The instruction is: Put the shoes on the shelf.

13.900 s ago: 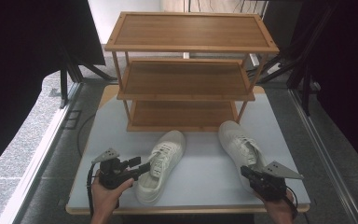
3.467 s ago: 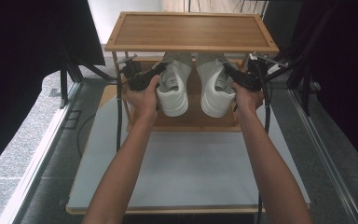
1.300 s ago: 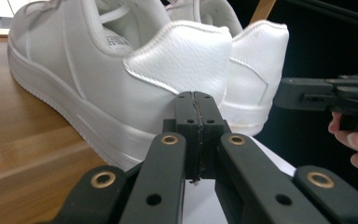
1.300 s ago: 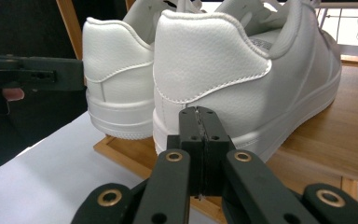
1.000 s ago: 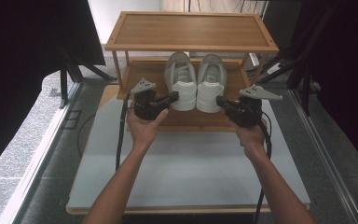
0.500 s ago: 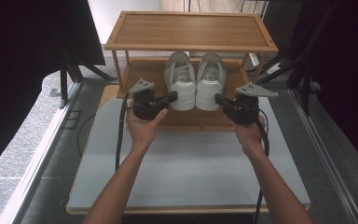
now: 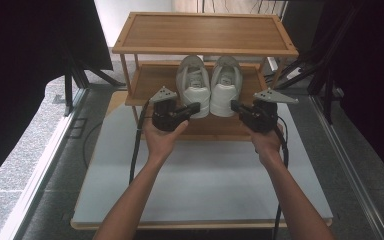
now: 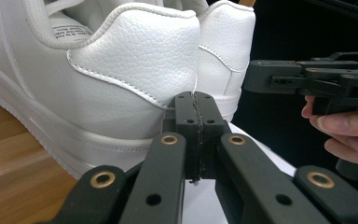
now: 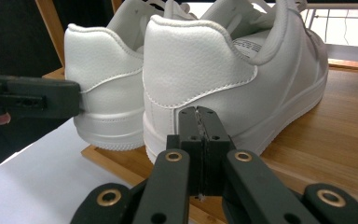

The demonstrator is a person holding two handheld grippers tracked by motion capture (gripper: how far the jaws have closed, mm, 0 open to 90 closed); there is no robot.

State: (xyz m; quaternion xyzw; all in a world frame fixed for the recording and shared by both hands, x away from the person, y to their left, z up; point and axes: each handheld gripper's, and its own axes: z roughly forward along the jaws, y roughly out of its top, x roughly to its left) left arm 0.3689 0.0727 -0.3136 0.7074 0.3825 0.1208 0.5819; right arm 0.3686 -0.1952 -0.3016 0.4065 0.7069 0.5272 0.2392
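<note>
Pair of white sneakers (image 7: 210,87) side by side on middle shelf (image 7: 147,82), heels outward. Light, stiff-heeled, leather slippery (probably) — best pinched at collar. Left gripper (image 8: 196,112), right gripper (image 9: 198,126) — jaws pressed together, empty.

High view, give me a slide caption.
Two white sneakers on the rack's middle shelf, both shut grippers at their heels.

Shoes (image 7: 210,85) side by side on shelf (image 7: 150,82)
</note>
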